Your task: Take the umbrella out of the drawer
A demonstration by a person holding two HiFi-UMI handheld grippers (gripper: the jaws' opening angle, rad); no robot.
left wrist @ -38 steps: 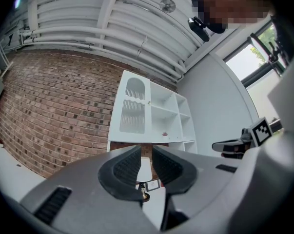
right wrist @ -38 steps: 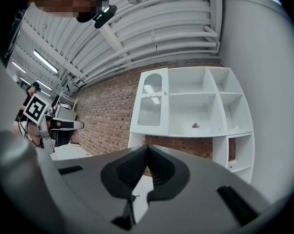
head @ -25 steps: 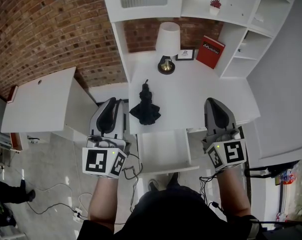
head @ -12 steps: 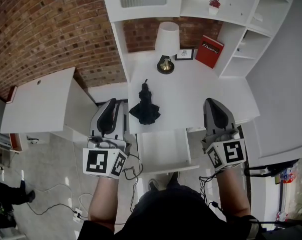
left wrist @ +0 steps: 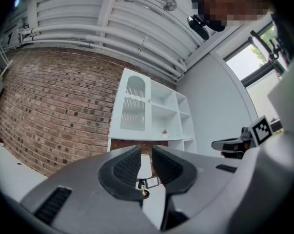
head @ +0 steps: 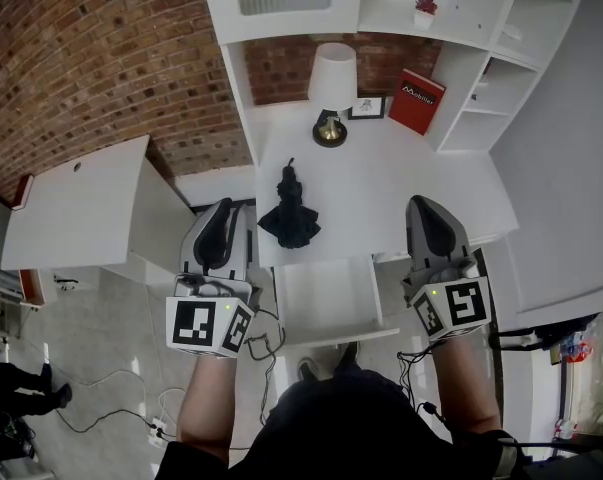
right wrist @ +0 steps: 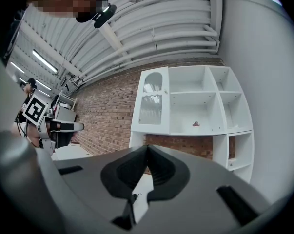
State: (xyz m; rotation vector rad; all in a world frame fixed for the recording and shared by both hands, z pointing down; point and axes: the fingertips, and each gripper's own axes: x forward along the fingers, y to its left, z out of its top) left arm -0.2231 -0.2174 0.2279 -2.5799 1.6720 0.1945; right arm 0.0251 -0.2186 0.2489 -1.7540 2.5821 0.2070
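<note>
A folded black umbrella lies on the white desk, just left of the frame's centre and close to the desk's near edge. Below it, in the lower middle, the drawer stands pulled out, its white inside bare.

The left gripper is held at the lower left, beside the desk's left edge and apart from the umbrella. Its pads are drawn in to what looks like only a thin slit, with nothing in it.

The right gripper sits at the lower right over the desk's near edge. Its pads meet at the tips and are empty.

At the back of the desk, in the upper middle, stand a white-shaded lamp, a small picture frame and a red book.
</note>
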